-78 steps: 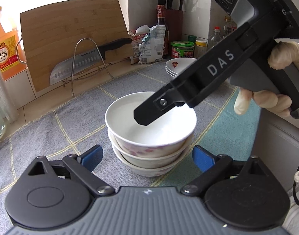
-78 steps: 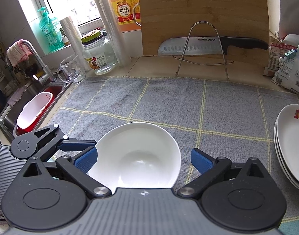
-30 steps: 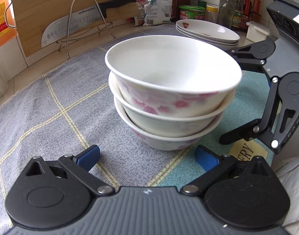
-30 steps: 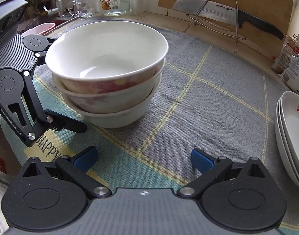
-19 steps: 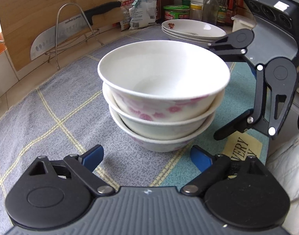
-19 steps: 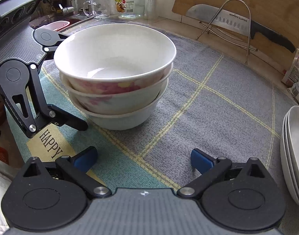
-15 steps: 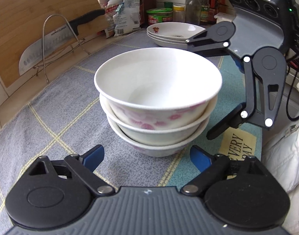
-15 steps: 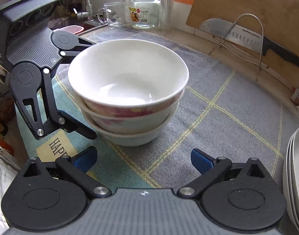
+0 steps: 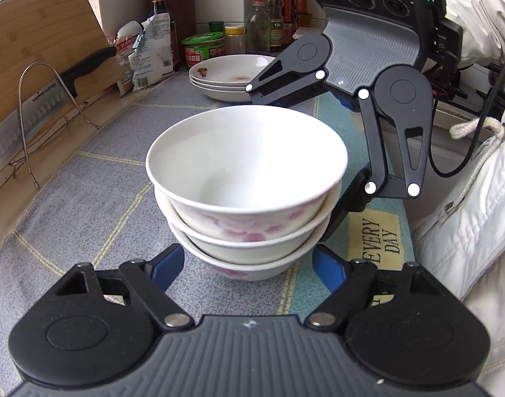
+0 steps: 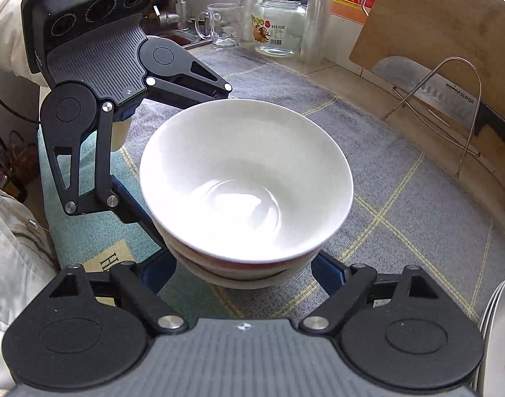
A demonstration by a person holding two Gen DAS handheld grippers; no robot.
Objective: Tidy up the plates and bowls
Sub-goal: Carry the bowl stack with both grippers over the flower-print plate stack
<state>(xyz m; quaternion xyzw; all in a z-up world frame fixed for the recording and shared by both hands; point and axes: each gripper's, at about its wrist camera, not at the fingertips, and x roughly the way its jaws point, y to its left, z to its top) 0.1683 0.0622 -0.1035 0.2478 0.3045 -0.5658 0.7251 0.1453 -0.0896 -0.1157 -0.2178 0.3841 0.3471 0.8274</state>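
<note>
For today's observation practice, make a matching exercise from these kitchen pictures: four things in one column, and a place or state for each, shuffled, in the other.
Things:
1. bowl stack
2. plates
3. knife
4. glass jar

Places or states:
A. propped against the cutting board, behind a wire stand
B. between both open grippers, on the cloth
C. beside a glass mug
D. stacked in front of the condiment bottles

Pairs: 1-B, 2-D, 3-A, 4-C

Bright window daylight, bowl glare, fisheye-warped edges

Each black hand-held gripper (image 9: pixel 249 264) has blue finger pads (image 9: pixel 168 266), silver pivot screws, ribbed grey housing; white jacket sleeves
</note>
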